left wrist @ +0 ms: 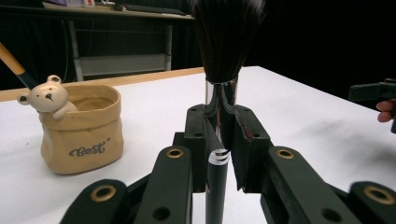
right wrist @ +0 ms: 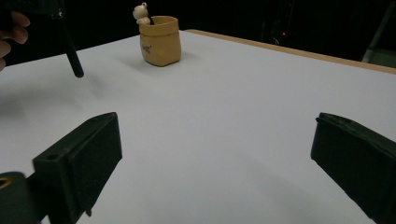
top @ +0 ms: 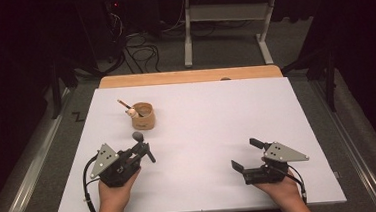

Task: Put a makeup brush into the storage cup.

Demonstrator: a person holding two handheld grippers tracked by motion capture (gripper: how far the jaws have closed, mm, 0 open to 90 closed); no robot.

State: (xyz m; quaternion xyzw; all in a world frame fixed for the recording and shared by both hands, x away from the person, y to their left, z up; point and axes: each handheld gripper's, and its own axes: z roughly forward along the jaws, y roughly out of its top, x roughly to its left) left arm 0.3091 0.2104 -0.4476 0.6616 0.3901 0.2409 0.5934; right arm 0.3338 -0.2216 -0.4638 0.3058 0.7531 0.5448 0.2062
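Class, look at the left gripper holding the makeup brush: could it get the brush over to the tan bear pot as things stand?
Probably yes. The left gripper is shut on the makeup brush, and bare white table lies between it and the bear pot. A pencil already leans inside.

1. Left claw [top: 142, 150]: matte black body is seen, topped by a grey three-cornered plate dotted with small dark holes.
2. A black cable is looped from the rear of the left claw down past the hand [top: 113, 195].
3. In the left gripper view, black linkage arms are noted, each pinned with brass-coloured ringed rivets; plain dark holes are set lower down.
4. Right claw [top: 247, 154]: same black housing and grey triangular plate; a thin black cable is trailed at its right.
5. Right claw's jaws are seen as blunt, black, rectangular blocks.
6. Forearms are bare; no sleeves are worn.
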